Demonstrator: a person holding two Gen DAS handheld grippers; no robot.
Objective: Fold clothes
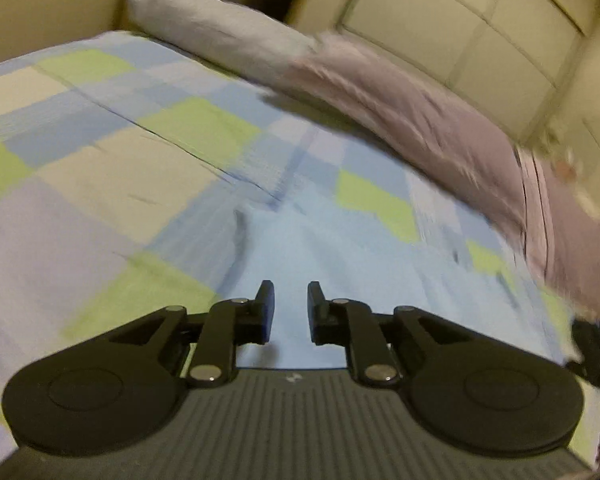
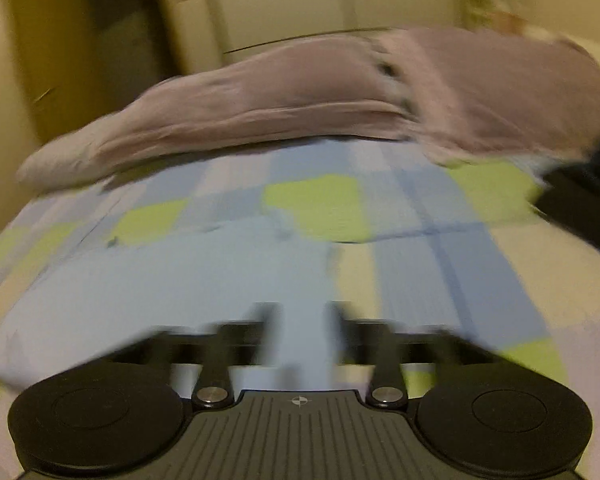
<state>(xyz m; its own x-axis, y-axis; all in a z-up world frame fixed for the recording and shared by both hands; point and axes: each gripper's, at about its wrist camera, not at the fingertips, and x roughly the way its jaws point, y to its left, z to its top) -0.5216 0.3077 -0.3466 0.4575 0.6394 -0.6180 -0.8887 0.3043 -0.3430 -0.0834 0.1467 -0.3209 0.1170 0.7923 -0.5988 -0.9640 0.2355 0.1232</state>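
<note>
A light blue garment (image 1: 320,240) lies flat on a bed with a checked blue, green and cream cover (image 1: 100,160). In the left wrist view my left gripper (image 1: 291,312) hovers over the garment's near part. Its jaws stand a narrow gap apart, and nothing is visibly pinched between them. In the blurred right wrist view the same garment (image 2: 160,280) spreads to the left and under my right gripper (image 2: 302,328). That gripper's jaws are apart over the cloth's right edge, with no cloth between them. The checked cover (image 2: 480,280) shows to the right.
A mauve bundle of cloth (image 1: 420,120) (image 2: 300,108) lies along the bed's far side, with a grey pillow (image 1: 204,24) beside it. Cream wardrobe doors (image 1: 460,40) stand behind. A dark object (image 2: 580,200) sits at the bed's right edge.
</note>
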